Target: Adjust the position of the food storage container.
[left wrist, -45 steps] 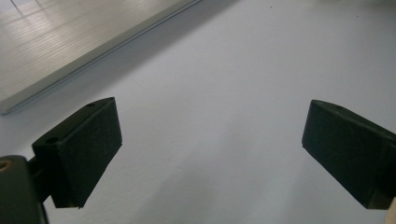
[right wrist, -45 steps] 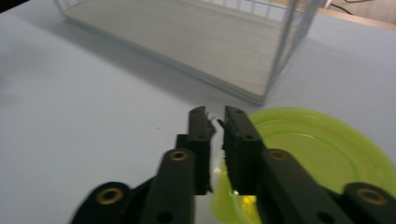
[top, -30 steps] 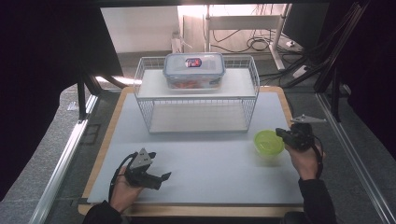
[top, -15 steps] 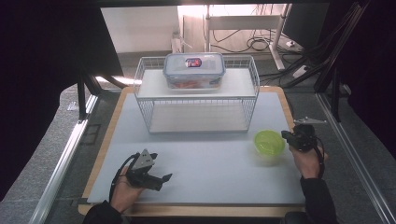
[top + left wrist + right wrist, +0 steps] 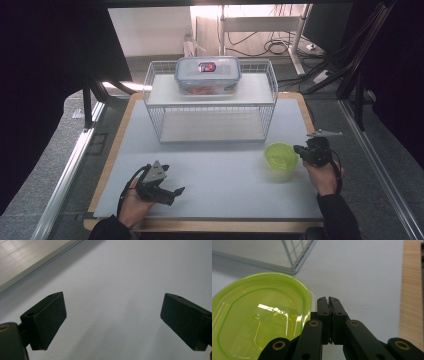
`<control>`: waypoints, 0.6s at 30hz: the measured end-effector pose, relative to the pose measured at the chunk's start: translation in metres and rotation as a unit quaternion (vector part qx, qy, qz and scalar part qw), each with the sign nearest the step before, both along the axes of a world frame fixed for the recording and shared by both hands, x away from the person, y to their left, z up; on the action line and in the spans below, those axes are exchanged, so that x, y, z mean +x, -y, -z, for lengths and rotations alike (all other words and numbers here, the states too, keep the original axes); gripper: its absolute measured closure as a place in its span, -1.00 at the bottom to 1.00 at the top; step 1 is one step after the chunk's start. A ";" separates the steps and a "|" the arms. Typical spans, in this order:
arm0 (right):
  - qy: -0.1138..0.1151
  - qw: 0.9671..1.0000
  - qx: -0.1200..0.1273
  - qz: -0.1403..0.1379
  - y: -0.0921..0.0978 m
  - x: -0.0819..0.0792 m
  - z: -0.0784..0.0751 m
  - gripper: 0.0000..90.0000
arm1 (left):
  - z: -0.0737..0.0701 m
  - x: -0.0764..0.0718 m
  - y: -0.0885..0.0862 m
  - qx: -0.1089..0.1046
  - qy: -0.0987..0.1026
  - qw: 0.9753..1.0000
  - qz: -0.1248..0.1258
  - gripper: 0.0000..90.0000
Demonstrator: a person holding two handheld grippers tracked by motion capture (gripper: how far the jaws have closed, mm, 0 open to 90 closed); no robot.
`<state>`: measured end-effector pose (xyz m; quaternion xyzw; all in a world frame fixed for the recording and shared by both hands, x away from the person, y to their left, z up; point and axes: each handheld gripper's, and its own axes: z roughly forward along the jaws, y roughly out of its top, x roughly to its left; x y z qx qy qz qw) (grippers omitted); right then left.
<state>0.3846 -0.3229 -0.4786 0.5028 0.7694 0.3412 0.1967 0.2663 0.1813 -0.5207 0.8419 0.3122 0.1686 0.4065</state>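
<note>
The translucent lime-green plastic bowl (image 5: 280,156) is set on the pale grey table mat (image 5: 220,165), just in front of the right corner of the white wire rack (image 5: 210,102). The right gripper (image 5: 305,150) is held just beside the bowl's right rim, jaws pressed together (nothing between them). The left gripper (image 5: 172,192) is held well left of the bowl, jaws wide apart.

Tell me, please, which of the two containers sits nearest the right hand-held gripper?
The green container, low on the table beside the right hand-held gripper; the clear lidded box sits atop the wire rack.
</note>
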 end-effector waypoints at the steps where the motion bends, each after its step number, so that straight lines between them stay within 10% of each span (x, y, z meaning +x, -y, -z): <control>1: -0.001 1.000 0.001 -0.002 -0.002 -0.001 0.000 0.96 | 0.000 0.000 0.000 0.001 -0.001 1.000 0.000 -0.86; 18: -0.013 0.997 0.010 -0.081 -0.061 -0.022 0.004 0.97 | 0.000 -0.001 0.002 0.005 0.000 1.000 0.004 -0.86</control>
